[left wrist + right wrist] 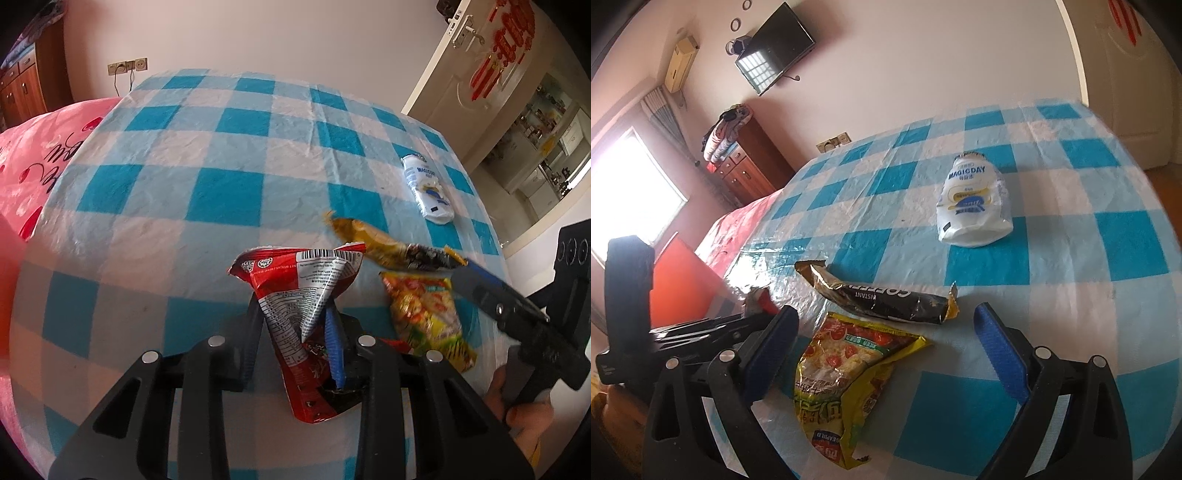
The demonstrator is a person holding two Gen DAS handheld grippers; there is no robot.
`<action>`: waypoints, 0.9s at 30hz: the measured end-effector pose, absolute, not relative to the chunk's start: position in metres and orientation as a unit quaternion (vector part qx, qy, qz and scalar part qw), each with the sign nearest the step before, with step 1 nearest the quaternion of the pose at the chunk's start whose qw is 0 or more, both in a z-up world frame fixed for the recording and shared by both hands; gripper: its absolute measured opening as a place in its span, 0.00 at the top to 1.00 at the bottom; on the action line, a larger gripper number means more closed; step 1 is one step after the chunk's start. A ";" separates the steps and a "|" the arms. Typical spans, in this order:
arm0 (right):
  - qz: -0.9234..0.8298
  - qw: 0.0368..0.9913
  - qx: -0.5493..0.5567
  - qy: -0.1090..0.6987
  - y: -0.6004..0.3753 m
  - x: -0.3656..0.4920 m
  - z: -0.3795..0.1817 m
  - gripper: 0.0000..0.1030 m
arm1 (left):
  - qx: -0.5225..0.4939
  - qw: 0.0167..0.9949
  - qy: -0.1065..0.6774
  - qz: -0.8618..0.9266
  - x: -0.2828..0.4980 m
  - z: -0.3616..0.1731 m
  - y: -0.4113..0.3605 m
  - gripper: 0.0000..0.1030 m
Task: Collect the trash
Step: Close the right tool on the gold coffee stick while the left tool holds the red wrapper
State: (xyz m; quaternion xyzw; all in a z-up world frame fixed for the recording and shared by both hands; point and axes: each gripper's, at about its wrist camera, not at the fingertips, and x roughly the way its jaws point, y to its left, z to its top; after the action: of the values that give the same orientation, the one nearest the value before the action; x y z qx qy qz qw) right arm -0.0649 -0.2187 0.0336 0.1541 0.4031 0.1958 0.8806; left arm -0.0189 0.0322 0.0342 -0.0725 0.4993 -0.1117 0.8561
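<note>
The yellow wrapper (846,373) lies flat on the desk (1071,258), right under the right tongs (886,354), whose fingers stand wide apart with the wrapper's upper half between them. Its long axis runs roughly along the tongs' line of sight, from the torn near end towards the far end, so the fingers straddle its short width; a straight drop and a squeeze looks enough to take it. It is thin and crinkled, so I judge the pads must reach the cloth to catch an edge.

The left tongs (295,332) are clamped on the red wrapper (306,317), which stands crumpled between their fingers just left of the yellow one. With that hand full, the right hand is plainly the one for the next pick.

Just beyond the yellow wrapper lies the coffee sachet (882,299), long and narrow, with its axis crosswise to the right tongs and its left end tilted away. It is near the yellow wrapper's far edge but seems apart from it.

Farther off, well apart, the white pouch (973,203) lies a little to the right, its cap end away.
</note>
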 end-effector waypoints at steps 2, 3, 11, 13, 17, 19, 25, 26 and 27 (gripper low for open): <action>0.185 0.887 0.137 0.401 -0.215 -0.066 0.036 0.08 | -0.074 0.855 0.500 -0.117 -0.022 0.034 0.038 0.68; 0.172 0.894 0.118 0.397 -0.210 -0.068 0.039 0.08 | -0.075 0.855 0.499 -0.120 -0.024 0.033 0.041 0.68; 0.167 0.908 0.040 0.383 -0.178 -0.071 0.061 0.08 | -0.079 0.861 0.481 -0.149 -0.032 0.033 0.061 0.68; 0.169 0.902 0.011 0.397 -0.166 -0.065 0.059 0.11 | -0.082 0.860 0.477 -0.160 -0.033 0.031 0.065 0.68; 0.166 0.890 -0.059 0.420 -0.140 -0.056 0.052 0.21 | -0.080 0.863 0.467 -0.172 -0.036 0.032 0.070 0.68; 0.166 0.888 -0.078 0.422 -0.131 -0.053 0.051 0.21 | -0.080 0.865 0.464 -0.176 -0.038 0.032 0.073 0.68; 0.166 0.876 -0.160 0.423 -0.099 -0.043 0.046 0.36 | -0.079 0.870 0.453 -0.179 -0.043 0.035 0.084 0.68; 0.167 0.874 -0.173 0.423 -0.096 -0.043 0.045 0.38 | -0.080 0.871 0.451 -0.179 -0.043 0.035 0.087 0.68; 0.169 0.870 -0.192 0.422 -0.091 -0.042 0.043 0.41 | -0.080 0.872 0.450 -0.178 -0.044 0.036 0.089 0.68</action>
State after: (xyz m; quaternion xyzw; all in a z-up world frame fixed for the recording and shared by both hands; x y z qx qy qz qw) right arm -0.0422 -0.0914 0.0425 -0.1916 0.4217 0.1694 0.8699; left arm -0.0442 0.0891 0.0356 -0.0803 0.4496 -0.1783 0.8715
